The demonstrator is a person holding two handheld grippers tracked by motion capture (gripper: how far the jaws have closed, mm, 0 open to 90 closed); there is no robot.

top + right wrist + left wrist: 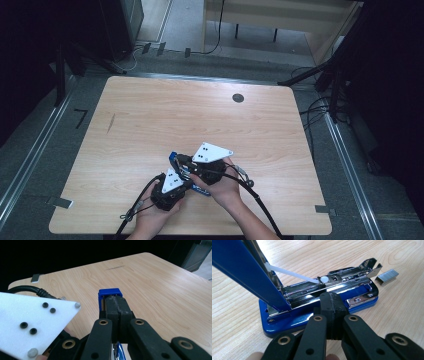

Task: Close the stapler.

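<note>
A blue stapler (287, 323) lies on the wooden table with its lid (242, 270) swung up, baring the chrome magazine (342, 282) and a white plastic rod (292, 275). A short strip of staples (387, 276) rests on the wood just past its nose. My left gripper (332, 298) is shut with nothing between the pads, its tip against the stapler's side. In the right gripper view, my right gripper (116, 301) is shut as well, and the raised lid's blue end (110, 292) sits right behind its tip. In the high view both hands hold the grippers close together over the stapler (173, 158).
The table (150, 125) has a dark round hole (238, 98) at the far right and grey tape tabs (60, 202) at its near corners. Cables (260, 200) trail off the near edge. The left gripper's white plate (32, 322) is close beside my right jaws.
</note>
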